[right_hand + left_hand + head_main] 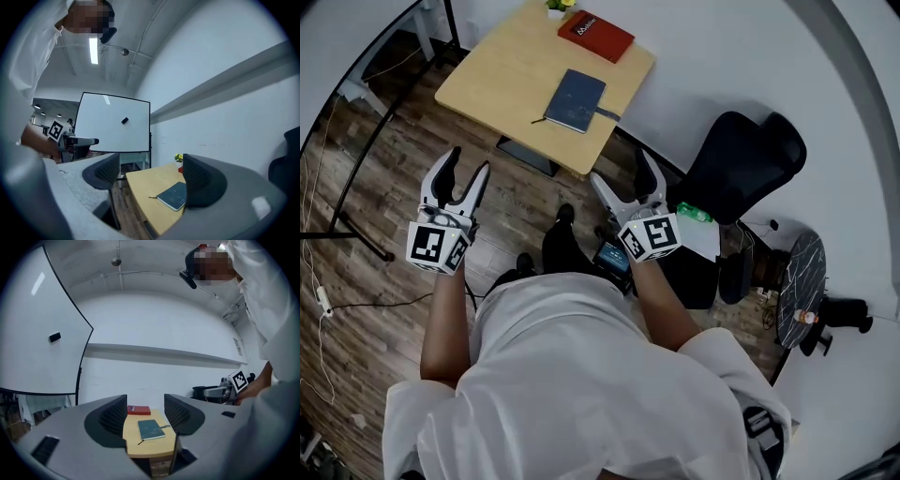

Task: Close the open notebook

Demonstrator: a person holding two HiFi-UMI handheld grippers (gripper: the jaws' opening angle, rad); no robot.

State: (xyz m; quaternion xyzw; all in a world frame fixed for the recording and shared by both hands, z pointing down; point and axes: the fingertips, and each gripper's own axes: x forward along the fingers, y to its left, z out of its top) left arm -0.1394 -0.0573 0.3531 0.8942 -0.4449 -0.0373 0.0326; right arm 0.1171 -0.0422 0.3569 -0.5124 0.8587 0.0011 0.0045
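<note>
A dark blue notebook (576, 100) lies shut on the light wooden table (506, 75), with a strap trailing off one side and a ribbon off the other. The left gripper view shows the notebook (151, 430) far ahead between the jaws, and the right gripper view has the notebook (174, 195) beside its right jaw. My left gripper (469, 161) hangs over the wooden floor, well short of the table, open and empty. My right gripper (622, 167) is level with it near the table's corner, also open with nothing between its fingers.
A red book (595, 35) and a small potted plant (560, 7) sit at the table's far end. A black office chair (741, 159) stands at the right by the wall. A whiteboard (112, 124) stands left of the table. Cables run along the floor at left.
</note>
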